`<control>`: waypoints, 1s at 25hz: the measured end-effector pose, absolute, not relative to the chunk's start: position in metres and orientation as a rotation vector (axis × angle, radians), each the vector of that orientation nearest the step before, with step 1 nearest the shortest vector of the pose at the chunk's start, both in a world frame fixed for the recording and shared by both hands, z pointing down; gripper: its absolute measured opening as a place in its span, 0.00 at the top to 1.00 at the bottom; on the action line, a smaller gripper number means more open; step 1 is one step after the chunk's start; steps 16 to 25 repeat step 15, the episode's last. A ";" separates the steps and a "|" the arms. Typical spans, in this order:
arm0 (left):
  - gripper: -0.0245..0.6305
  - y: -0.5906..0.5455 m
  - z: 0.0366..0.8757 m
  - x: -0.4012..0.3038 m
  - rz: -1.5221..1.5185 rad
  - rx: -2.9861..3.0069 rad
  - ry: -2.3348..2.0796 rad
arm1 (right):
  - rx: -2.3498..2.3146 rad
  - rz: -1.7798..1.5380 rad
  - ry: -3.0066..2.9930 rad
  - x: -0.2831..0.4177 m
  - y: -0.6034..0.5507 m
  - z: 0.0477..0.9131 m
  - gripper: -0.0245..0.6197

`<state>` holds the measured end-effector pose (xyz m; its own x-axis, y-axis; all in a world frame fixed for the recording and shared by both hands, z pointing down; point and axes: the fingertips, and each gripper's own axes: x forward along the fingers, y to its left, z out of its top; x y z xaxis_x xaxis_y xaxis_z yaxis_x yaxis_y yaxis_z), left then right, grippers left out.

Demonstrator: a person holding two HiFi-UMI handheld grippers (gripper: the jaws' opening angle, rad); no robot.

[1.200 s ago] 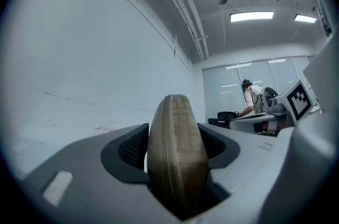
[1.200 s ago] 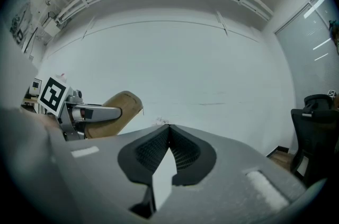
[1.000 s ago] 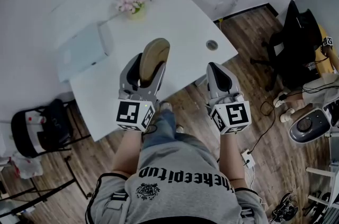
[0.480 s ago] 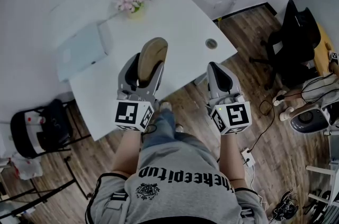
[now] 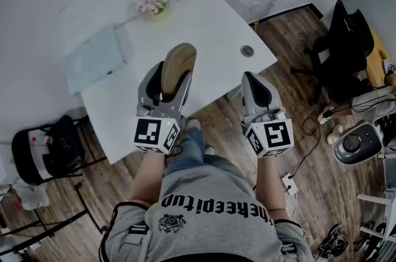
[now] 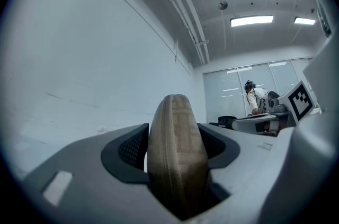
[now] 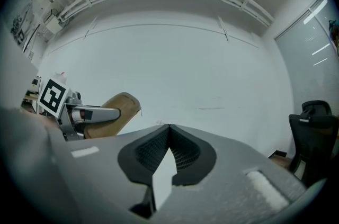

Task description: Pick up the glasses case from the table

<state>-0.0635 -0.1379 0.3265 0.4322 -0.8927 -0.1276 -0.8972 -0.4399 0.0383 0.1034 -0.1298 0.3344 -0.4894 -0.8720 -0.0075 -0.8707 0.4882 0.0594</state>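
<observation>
Left tongs (image 5: 168, 80) are clamped on the glasses case (image 6: 176, 157), jaws wide apart with the pads against its two broad faces. The case's long axis runs along the jaws and its rounded end sticks out past the tips. It stands on edge, the zip seam facing the left gripper camera.

We see only wall and ceiling behind it in the left gripper view, so we judge it clear of the worktop (image 5: 204, 25), over the near edge. Right tongs (image 5: 255, 82) are closed at the tips, hold nothing, and sit beside the left, apart from the case.

The case is tan, an oval hard shell with a woven-looking cover, and zipped shut.
</observation>
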 end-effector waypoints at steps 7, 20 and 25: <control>0.52 -0.136 0.325 -0.067 0.201 -2.624 1.646 | 1.574 -0.090 -2.697 0.099 -0.130 0.334 0.96; 0.52 -0.136 0.322 -0.072 0.205 -2.623 1.650 | 1.575 -0.090 -2.701 0.095 -0.131 0.333 0.96; 0.52 -0.136 0.322 -0.072 0.205 -2.623 1.650 | 1.575 -0.090 -2.701 0.095 -0.131 0.333 0.96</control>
